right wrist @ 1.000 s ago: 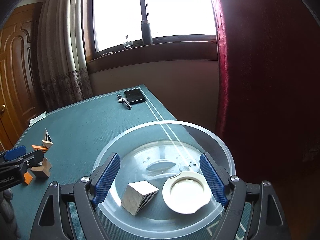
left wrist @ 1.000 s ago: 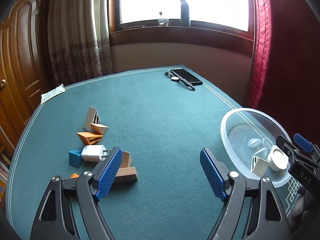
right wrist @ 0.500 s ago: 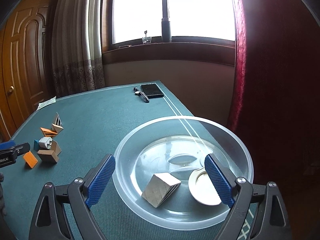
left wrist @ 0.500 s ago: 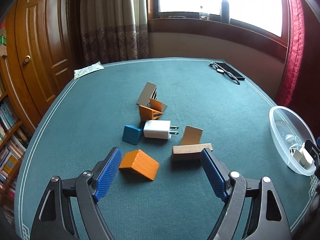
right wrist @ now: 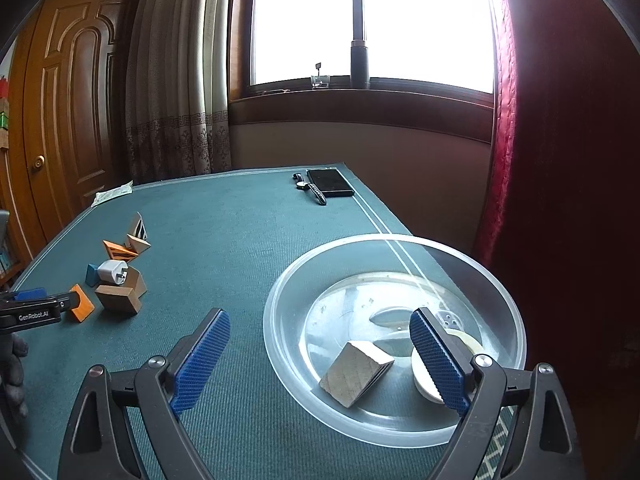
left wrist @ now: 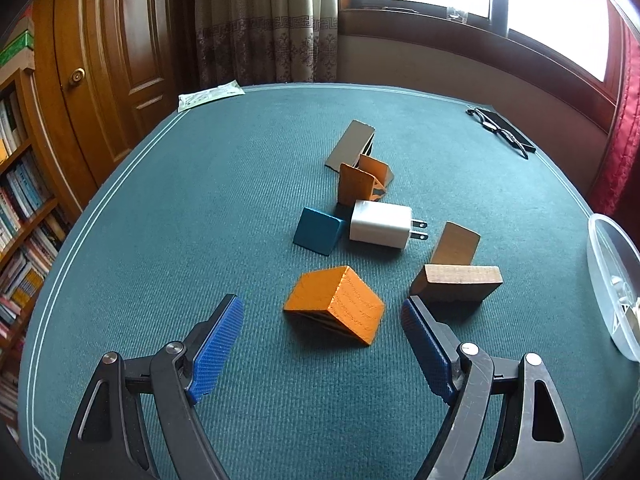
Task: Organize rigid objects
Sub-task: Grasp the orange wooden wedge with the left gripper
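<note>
An orange wedge block (left wrist: 334, 304) lies on the green table just ahead of my left gripper (left wrist: 322, 308), whose pads stand open to either side of it without touching. Behind it sit a blue block (left wrist: 318, 230), a white charger (left wrist: 380, 224), a brown wooden block (left wrist: 456, 280) and more orange and grey pieces (left wrist: 360, 176). My right gripper (right wrist: 320, 320) hangs open over the near left rim of a clear bowl (right wrist: 280, 300). The bowl holds a pale wooden wedge (right wrist: 356, 372) and a white round lid (right wrist: 422, 380), half hidden by the right finger.
A phone and watch (right wrist: 330, 182) lie at the table's far corner. A paper packet (left wrist: 210, 94) rests at the far left edge. A bookshelf (left wrist: 20, 200) and door stand left of the table, a red curtain (right wrist: 560, 160) to the right. A gloved hand (right wrist: 12, 360) holds the left gripper.
My left gripper swung left from beside the bowl and sank toward the block cluster; the orange wedge now sits between its pads. My right gripper's jaws widened and it shifted left over the bowl.
</note>
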The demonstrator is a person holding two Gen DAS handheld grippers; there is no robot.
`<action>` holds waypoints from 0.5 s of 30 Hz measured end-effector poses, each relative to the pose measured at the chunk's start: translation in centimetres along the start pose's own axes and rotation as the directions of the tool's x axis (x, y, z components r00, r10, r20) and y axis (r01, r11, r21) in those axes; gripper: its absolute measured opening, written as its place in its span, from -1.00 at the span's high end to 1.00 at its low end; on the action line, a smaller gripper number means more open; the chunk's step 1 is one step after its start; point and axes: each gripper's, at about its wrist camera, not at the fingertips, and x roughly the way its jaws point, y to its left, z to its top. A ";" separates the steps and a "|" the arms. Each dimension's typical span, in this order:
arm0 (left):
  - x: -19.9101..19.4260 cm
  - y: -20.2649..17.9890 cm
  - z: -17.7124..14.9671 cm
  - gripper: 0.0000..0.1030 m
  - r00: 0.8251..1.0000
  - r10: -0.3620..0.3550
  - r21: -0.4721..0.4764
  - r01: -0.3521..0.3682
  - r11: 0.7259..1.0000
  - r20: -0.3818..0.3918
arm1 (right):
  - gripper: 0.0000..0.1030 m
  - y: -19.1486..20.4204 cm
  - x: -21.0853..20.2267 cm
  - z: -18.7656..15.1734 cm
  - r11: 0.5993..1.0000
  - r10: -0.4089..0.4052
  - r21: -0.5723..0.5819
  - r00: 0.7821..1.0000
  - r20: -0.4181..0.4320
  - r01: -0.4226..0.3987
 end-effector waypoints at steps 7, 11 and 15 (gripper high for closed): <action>2.4 0.4 1.5 -0.59 0.998 0.065 -0.093 -0.066 0.993 -0.017 | -0.83 1.0 -0.3 -0.2 1.000 0.013 -0.029 1.000 0.009 -0.012; 3.3 0.7 1.8 -0.59 0.994 0.103 -0.110 -0.107 0.988 -0.039 | -0.83 1.6 -0.4 -0.3 0.999 0.021 -0.050 1.000 0.009 -0.021; 3.0 1.6 1.4 -0.59 0.994 0.101 -0.113 -0.107 0.988 -0.050 | -0.83 2.1 -0.5 -0.4 0.998 0.029 -0.064 0.999 0.013 -0.028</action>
